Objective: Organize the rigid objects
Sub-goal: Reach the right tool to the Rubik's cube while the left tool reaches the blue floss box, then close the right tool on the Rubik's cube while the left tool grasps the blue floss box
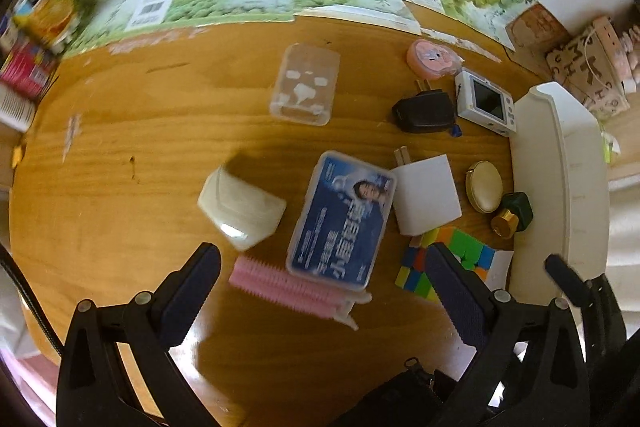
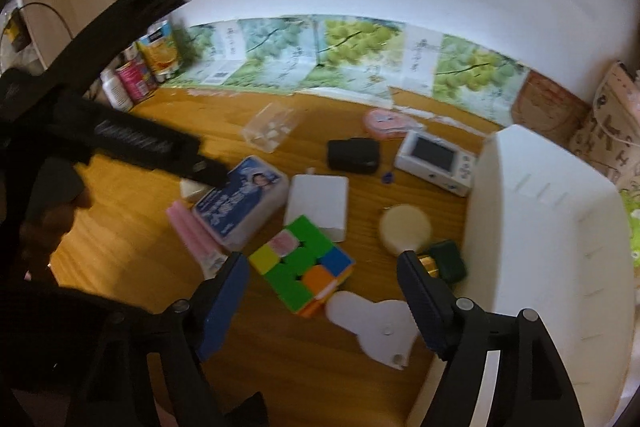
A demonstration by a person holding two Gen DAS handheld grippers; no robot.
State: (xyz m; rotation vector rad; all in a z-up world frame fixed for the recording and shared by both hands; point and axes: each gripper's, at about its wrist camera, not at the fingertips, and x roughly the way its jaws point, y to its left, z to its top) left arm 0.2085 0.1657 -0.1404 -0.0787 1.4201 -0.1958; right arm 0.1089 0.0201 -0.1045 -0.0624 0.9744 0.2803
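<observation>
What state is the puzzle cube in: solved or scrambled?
Scrambled. The puzzle cube's top face mixes green, yellow, blue, orange and a pinkish sticker in the right wrist view; the left wrist view shows mixed colours too.

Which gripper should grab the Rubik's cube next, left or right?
Right, probably. The right gripper is open, with the cube centred between its fingers, beside the white bin. The left gripper is open over the blue box.

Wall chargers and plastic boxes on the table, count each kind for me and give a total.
Wall chargers: 2, black and white
Plastic boxes: 3, clear, blue-labelled, milky white
Total: 5
</observation>
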